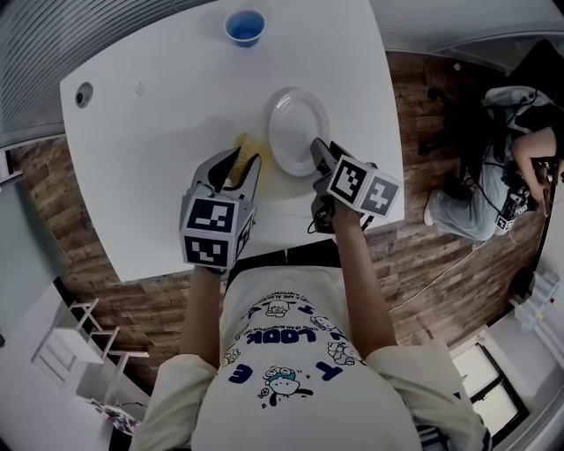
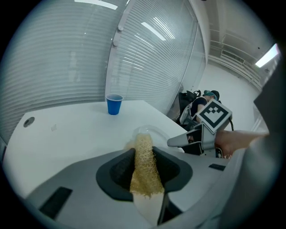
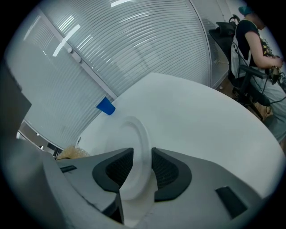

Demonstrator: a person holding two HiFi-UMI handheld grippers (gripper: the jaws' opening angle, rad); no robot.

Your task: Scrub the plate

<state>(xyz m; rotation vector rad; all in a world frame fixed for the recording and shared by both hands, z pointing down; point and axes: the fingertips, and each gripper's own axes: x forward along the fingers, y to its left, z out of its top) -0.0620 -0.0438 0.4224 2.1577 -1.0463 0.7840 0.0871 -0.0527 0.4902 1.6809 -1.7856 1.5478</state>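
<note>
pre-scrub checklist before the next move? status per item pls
1. Grip one: left claw shut on the sponge: ok.
2. Grip two: right claw clamped on the rim of the plate: ok.
3. The sponge touching the plate: cannot tell; it sits at the plate's left edge.
4. The plate lying flat on the table: cannot tell.
5. The blue cup out of the scrub area, near the table's far edge: ok.

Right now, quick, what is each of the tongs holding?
The left tongs: closed on the yellow sponge.
The right tongs: closed on the rim of the white plate.
</note>
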